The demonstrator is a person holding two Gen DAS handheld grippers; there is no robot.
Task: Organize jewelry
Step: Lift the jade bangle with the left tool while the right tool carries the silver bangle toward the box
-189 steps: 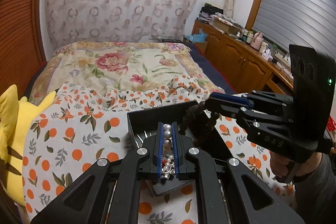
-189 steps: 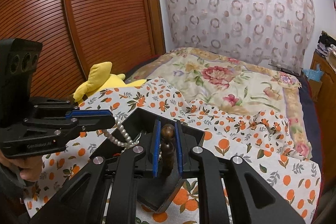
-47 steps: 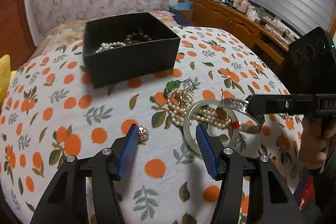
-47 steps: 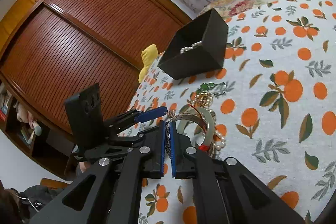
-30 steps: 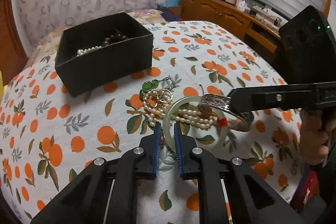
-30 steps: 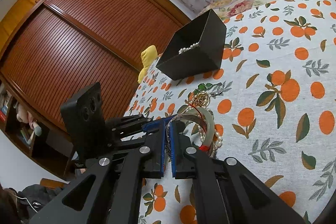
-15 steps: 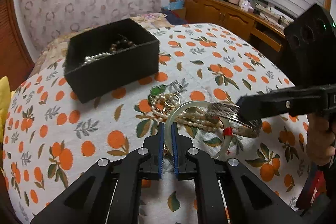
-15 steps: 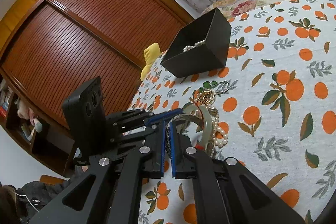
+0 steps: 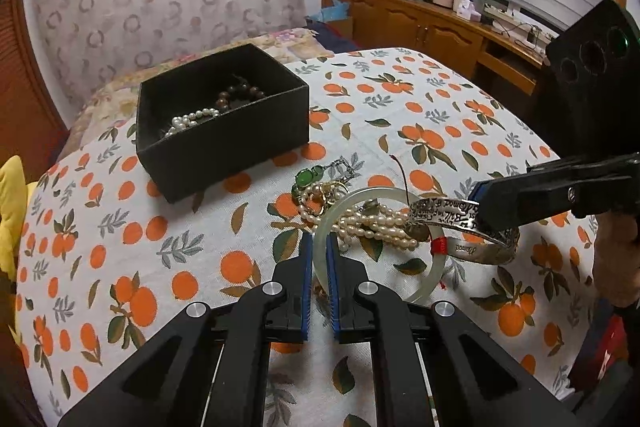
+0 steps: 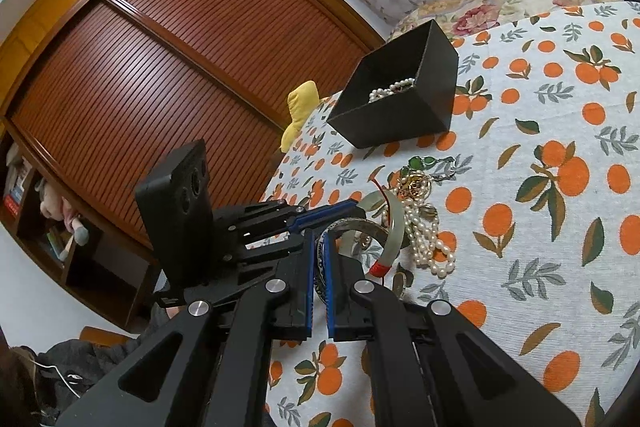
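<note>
Left wrist view: left hand-held gripper (image 9: 319, 247) angled down, clamped on jade bangle (image 9: 424, 287); right hand-held gripper (image 9: 478, 205) pinching silver cuff (image 9: 448, 217).

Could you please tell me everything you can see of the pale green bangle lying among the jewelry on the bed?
The pale green bangle is a smooth, translucent ring that looks like jade or glass, unbroken, with red thread wrapped at one spot. It sits on the orange-print cloth, its near rim clamped between the pads of the left claw. Pearl strands cross through it, and the engraved silver cuff, held by the right claw, lies across its right side.
</note>
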